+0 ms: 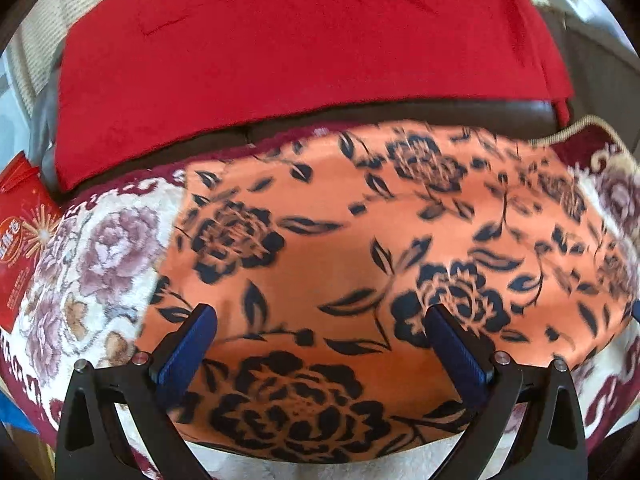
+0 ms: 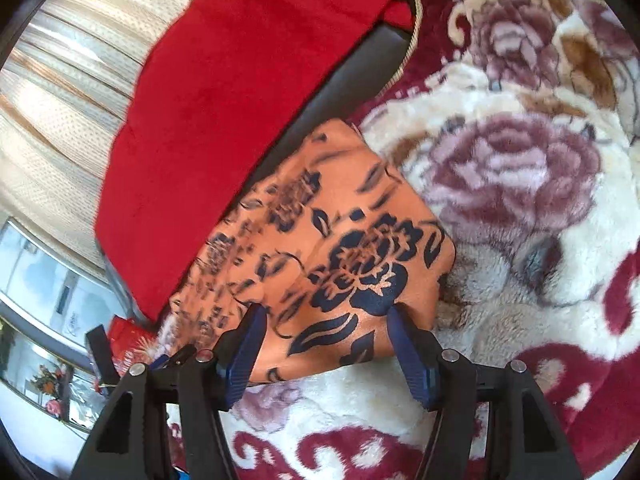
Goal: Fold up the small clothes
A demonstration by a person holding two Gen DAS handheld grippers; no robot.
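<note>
Cream curtain [image 2: 52,92] hangs behind a dark sofa [image 2: 340,84].

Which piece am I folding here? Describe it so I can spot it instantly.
Find the plush cream and maroon rose-patterned blanket covering the seat. On it lies a flat orange cloth printed with dark navy flowers and leaves, in front of the plain red velvet cloth. It alone is orange and smooth rather than fluffy.
</note>
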